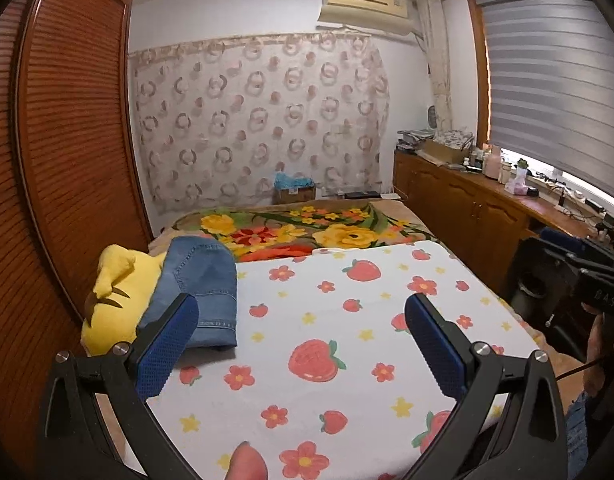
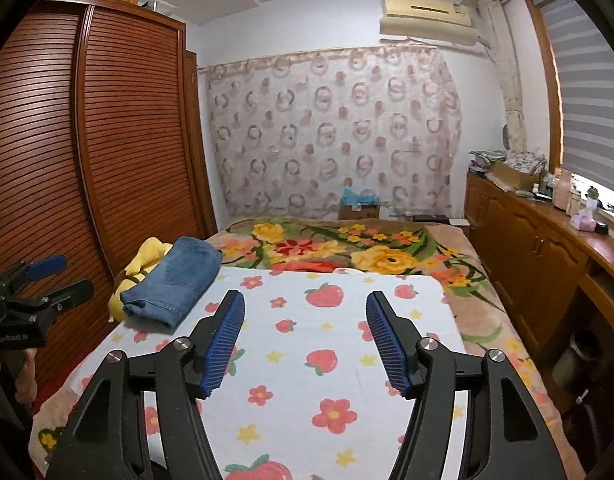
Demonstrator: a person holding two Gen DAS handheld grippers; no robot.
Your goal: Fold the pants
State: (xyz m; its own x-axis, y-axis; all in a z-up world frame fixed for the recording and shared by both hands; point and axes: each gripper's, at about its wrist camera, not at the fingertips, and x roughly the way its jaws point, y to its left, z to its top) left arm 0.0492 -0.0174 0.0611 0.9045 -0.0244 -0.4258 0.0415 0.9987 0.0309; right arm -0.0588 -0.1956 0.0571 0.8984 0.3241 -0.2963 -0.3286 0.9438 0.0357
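Presently, both tools stand clear of the work. The left gripper [image 1: 301,344] has its 2 fingers [image 1: 169,344] spread wide with nothing between them; the right gripper [image 2: 305,340] has its fingers [image 2: 223,344] parted, also empty. The folded pants [image 1: 201,292], blue denim, lie ahead and to the left of the left fingertips, on the far left edge of the strawberry sheet [image 1: 347,320], partly resting on a yellow plush toy [image 1: 113,300]. From the right wrist view the pants [image 2: 173,280] sit well left of and beyond the left finger.

Judgement: the fold appears complete and the step in hand is withdrawal. To do it well, keep both pairs of fingers apart and draw back without snagging the hem or dragging the sheet.

Limits of view: the underside of the bundle and how many layers it holds cannot be told. The near part of the sheet is masked by the gripper bodies. A fingertip [image 1: 247,462] shows at the bottom edge, cut off
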